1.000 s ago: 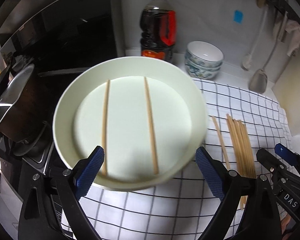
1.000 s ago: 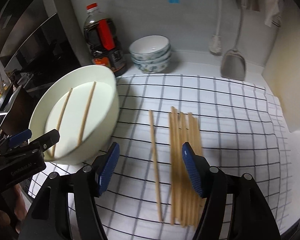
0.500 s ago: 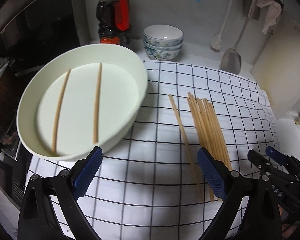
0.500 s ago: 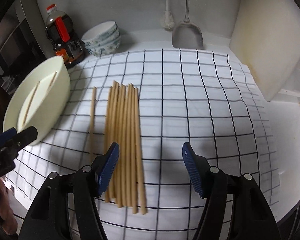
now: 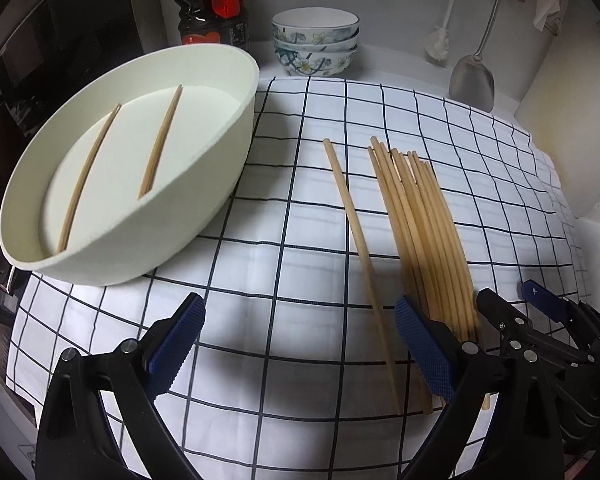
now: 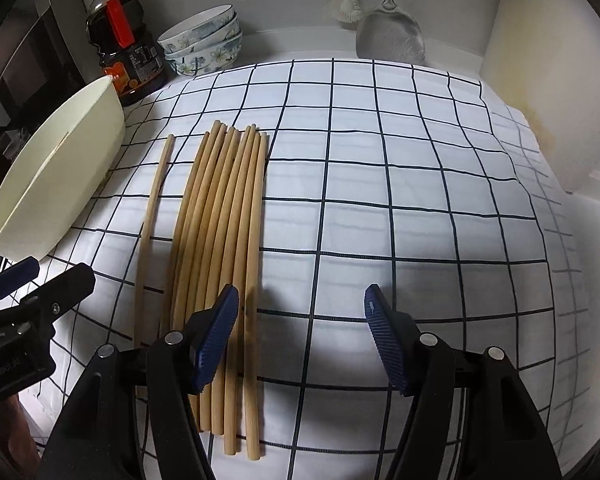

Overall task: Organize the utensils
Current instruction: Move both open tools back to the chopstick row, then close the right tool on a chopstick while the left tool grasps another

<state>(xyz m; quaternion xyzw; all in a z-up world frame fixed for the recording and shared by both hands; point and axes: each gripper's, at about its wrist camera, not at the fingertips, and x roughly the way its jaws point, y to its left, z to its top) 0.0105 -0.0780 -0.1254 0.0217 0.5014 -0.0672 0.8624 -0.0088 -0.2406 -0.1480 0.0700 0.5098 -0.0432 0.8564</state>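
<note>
A cream oval bowl (image 5: pixel 228 168) stands on the checked cloth at the left, with two wooden chopsticks (image 5: pixel 158 144) lying in it. A bundle of several chopsticks (image 5: pixel 424 232) lies on the cloth, with a single chopstick (image 5: pixel 356 240) just left of it. My left gripper (image 5: pixel 300 344) is open and empty, low over the cloth near the single chopstick's near end. My right gripper (image 6: pixel 300 332) is open and empty, with its left finger (image 6: pixel 216 340) over the bundle (image 6: pixel 224 220). The bowl (image 6: pixel 60 176) shows at the left of the right wrist view.
A dark sauce bottle (image 5: pixel 212 4) and stacked flowered bowls (image 5: pixel 316 44) stand at the back. A metal spatula (image 5: pixel 472 80) and a brush (image 5: pixel 438 46) hang on the wall. A cutting board (image 6: pixel 556 80) leans at the right. A stove lies left of the cloth.
Both grippers have swung right and lower, from over the bowl toward the chopsticks on the cloth. The bowl and chopsticks have not moved.
</note>
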